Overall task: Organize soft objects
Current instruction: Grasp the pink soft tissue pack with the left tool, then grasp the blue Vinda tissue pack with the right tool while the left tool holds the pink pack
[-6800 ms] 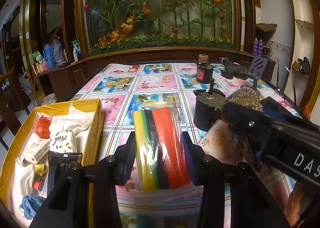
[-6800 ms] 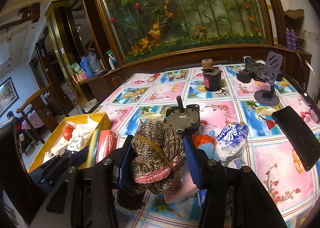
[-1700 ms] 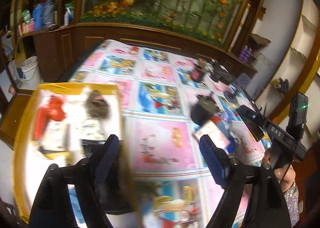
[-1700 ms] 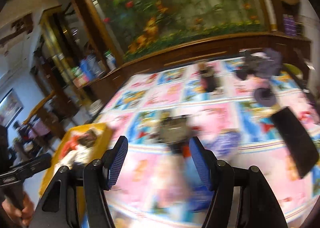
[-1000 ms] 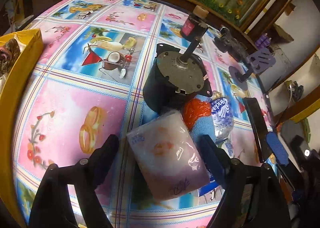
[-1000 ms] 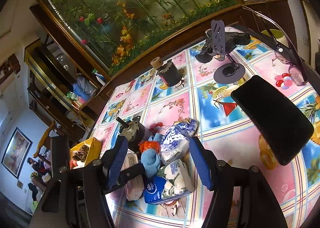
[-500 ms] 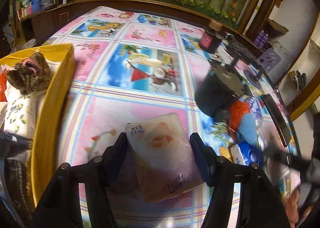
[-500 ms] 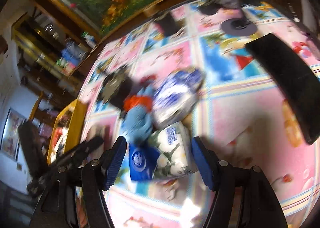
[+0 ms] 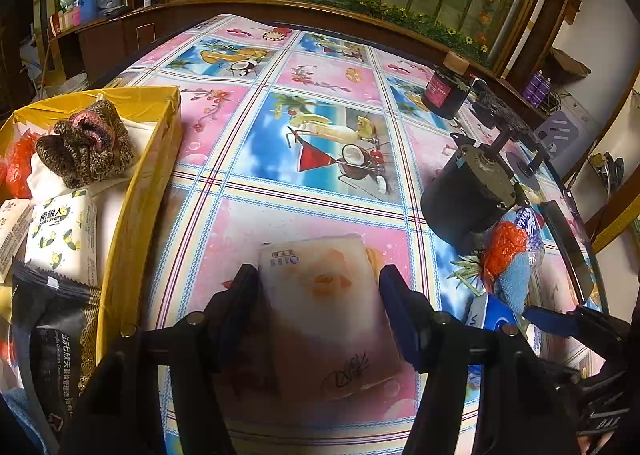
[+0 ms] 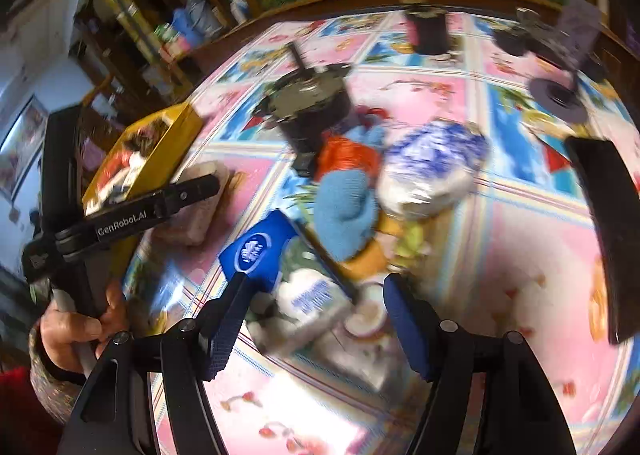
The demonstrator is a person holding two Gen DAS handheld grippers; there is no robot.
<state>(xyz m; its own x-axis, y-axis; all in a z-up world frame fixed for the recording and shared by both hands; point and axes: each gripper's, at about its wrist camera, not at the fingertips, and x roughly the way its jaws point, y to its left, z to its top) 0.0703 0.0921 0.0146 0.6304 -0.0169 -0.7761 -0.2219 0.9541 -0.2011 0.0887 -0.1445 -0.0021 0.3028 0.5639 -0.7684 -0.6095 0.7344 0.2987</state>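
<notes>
My left gripper (image 9: 320, 295) is shut on a pale pink tissue pack (image 9: 320, 295), held over the tablecloth beside the yellow box (image 9: 136, 183). The box holds a brown knitted hat (image 9: 86, 143), a lemon-print tissue pack (image 9: 60, 233) and a black packet (image 9: 56, 343). My right gripper (image 10: 316, 319) is open, its fingers on either side of a blue and white tissue pack (image 10: 304, 295); the view is blurred. A blue cloth (image 10: 344, 207), an orange mesh ball (image 10: 346, 157) and a blue-patterned pack (image 10: 432, 159) lie beyond it.
A black motor (image 9: 468, 195) stands at the right by the soft pile. A dark jar (image 9: 444, 89), a purple phone stand (image 9: 556, 133) and a black flat case (image 10: 604, 223) sit further right. The left gripper (image 10: 160, 207) and hand show in the right wrist view.
My left gripper has carried the pink tissue pack leftward, closer to the yellow box. My right gripper has dropped lower over the blue and white tissue pack.
</notes>
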